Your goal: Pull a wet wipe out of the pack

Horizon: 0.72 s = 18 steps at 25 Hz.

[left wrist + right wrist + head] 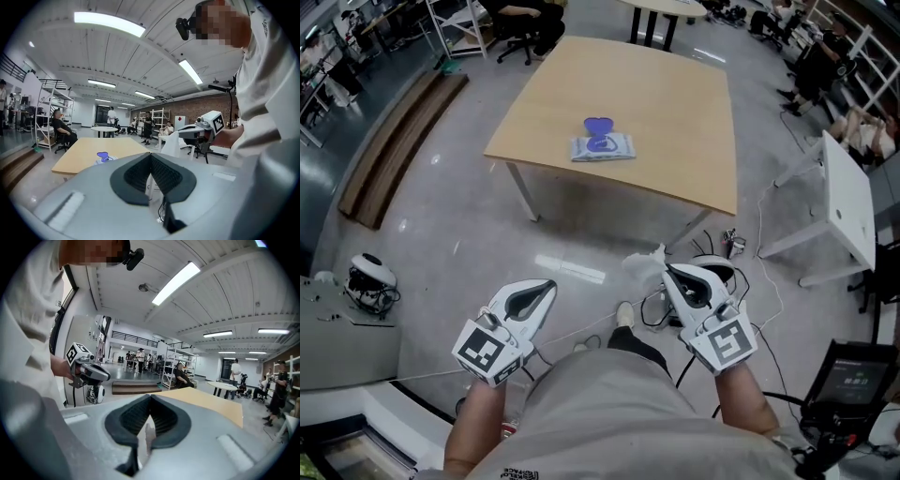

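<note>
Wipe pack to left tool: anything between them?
Nothing standing. In the head view, only bare table, grey floor and a pale floor strip lie between wipe pack and left tool.

left gripper (pixel 550 285), right gripper (pixel 667 270): white shells, black pads (pixel 165 175), marker cubes (pixel 484 351); beige shirt (pixel 609 412)

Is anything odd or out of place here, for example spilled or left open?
One small thing: the pack on the table lies with its purple lid flipped open, while the right gripper, well away from the table, is shut on a white wipe. Nothing looks spilled or damaged.
</note>
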Motion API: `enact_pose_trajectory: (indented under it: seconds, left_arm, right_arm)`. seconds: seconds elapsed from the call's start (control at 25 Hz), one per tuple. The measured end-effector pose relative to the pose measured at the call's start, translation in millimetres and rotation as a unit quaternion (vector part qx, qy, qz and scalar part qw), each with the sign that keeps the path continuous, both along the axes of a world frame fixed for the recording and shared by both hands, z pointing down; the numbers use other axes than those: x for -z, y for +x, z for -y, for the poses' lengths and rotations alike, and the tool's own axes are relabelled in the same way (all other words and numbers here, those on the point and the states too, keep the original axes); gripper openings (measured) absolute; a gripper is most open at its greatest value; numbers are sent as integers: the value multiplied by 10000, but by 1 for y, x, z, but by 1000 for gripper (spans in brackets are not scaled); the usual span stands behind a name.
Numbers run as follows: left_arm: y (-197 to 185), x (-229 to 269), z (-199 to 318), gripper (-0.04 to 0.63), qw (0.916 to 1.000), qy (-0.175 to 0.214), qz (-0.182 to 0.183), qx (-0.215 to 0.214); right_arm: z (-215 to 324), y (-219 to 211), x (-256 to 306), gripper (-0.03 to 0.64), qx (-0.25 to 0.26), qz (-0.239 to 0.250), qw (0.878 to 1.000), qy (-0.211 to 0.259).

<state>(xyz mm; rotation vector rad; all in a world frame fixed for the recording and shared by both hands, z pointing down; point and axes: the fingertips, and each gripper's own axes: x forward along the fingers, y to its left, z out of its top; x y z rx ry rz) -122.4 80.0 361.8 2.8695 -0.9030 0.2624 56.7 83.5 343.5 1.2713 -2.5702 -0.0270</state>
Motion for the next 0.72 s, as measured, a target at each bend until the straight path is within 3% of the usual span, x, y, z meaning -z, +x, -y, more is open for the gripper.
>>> enact_pose_trajectory:
  seconds: [0.48,0.72]
  left_arm:
    - [-44,12,-81,6,9992,111,-128,-359]
    - [-38,1,-96,6,9994,14,-118,-340]
  right_arm:
    - [-100,-62,21,2,-124,-89,9999,5]
    - [-116,-64,14,2,4,-91,10000,-7]
